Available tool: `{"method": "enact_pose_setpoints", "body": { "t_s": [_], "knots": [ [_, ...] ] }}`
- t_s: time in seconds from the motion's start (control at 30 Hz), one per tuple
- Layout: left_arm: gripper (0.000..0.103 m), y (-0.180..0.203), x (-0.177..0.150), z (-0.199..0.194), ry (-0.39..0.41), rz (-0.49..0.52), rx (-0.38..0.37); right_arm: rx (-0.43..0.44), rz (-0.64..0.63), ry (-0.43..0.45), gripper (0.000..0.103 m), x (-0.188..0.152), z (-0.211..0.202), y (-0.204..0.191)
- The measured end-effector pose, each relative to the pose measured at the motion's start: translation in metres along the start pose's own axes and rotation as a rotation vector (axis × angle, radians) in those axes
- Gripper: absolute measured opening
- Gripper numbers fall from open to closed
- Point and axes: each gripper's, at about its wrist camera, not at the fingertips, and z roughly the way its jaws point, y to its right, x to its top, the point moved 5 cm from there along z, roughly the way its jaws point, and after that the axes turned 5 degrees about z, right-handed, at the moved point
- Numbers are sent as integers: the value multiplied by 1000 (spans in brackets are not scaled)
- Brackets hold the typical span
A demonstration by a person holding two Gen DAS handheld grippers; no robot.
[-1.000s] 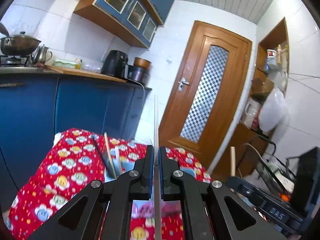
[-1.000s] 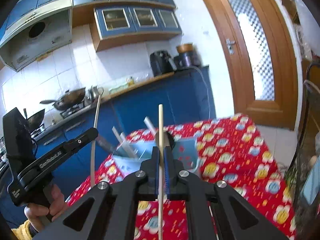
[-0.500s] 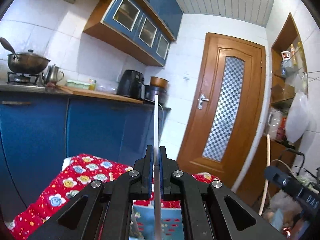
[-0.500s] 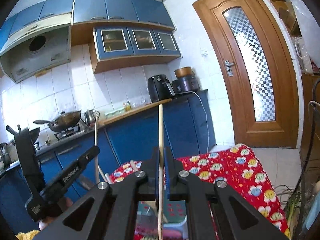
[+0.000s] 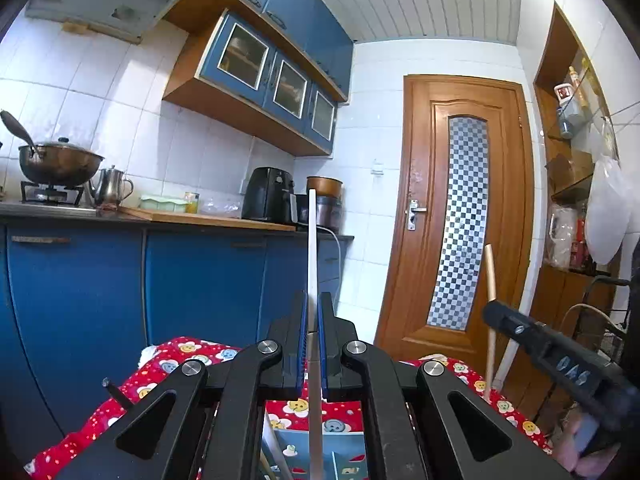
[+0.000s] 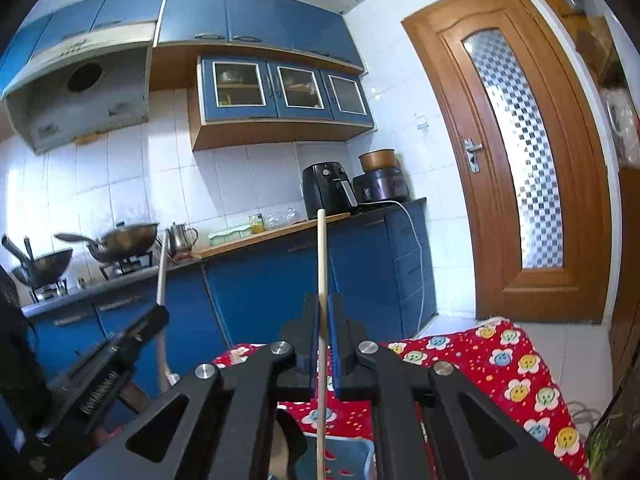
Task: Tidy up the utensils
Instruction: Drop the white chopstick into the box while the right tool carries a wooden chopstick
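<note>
Red flowered cloth point(image 5: 192, 356) is seen covering the counter below both cams, w/ a light-blue organizer box point(image 5: 344, 456) sitting on it right under the tongs.

Left tongs point(image 5: 312, 344): jaws closed tight on a thin pale flat utensil point(image 5: 312, 256), prob. a chopstick or slim handle — exact type can't be told. It is clamped btwn the blue pads and held upright, its top end reaching up in front of the dark air fryer point(image 5: 269, 194) on the far kitchen worktop. Its lower end runs down past the pads toward the box.

Right tongs point(image 6: 325, 344): also closed, pinching a wooden stick point(image 6: 321, 264), round, light brown, held upright w/ a slight tilt. Lower end drops toward the blue box point(image 6: 352, 456); whether it touches the box can't be told.

Each tool is seen from the other cam: right tongs point(image 5: 560, 364) at the right edge of the left view w/ the wooden stick point(image 5: 490, 300) poking up; left tongs point(image 6: 104, 372) at lower left of the right view w/ the pale utensil point(image 6: 161, 280) rising from it.

A dark-handled item point(image 5: 116, 392) lies on the cloth at left, away from the box.
</note>
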Motion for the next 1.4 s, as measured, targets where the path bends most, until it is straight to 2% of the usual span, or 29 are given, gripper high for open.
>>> {"method": "enact_pose_setpoints", "body": {
  "t_s": [0.2, 0.4, 0.47, 0.53, 0.67, 0.8, 1.07, 1.4],
  "knots": [
    [5, -1, 0, -4, -9, -15, -27, 4, 1, -46, 6, -13, 2, 4],
    [13, 1, 1, -7, -26, -10, -50, 25, 8, -66, 7, -15, -3, 2],
    [13, 2, 3, -9, -27, -11, -53, 38, 24, -76, 10, -15, -6, 2],
    [13, 2, 6, -10, -29, -11, -57, 42, 31, -76, 19, -14, -8, 0],
    [13, 2, 11, -16, -39, -10, -67, 43, 29, -70, 21, -10, -17, -4],
    [13, 0, 15, -22, -59, -7, -76, 44, 46, -62, 26, -4, -30, -8],
    [13, -4, 26, -48, -100, 1, -103, 38, 59, -50, 29, 8, -62, -17],
    [13, -11, 28, -92, -177, 29, -107, 35, 64, -114, 30, 1, -105, -43]
  ]
}}
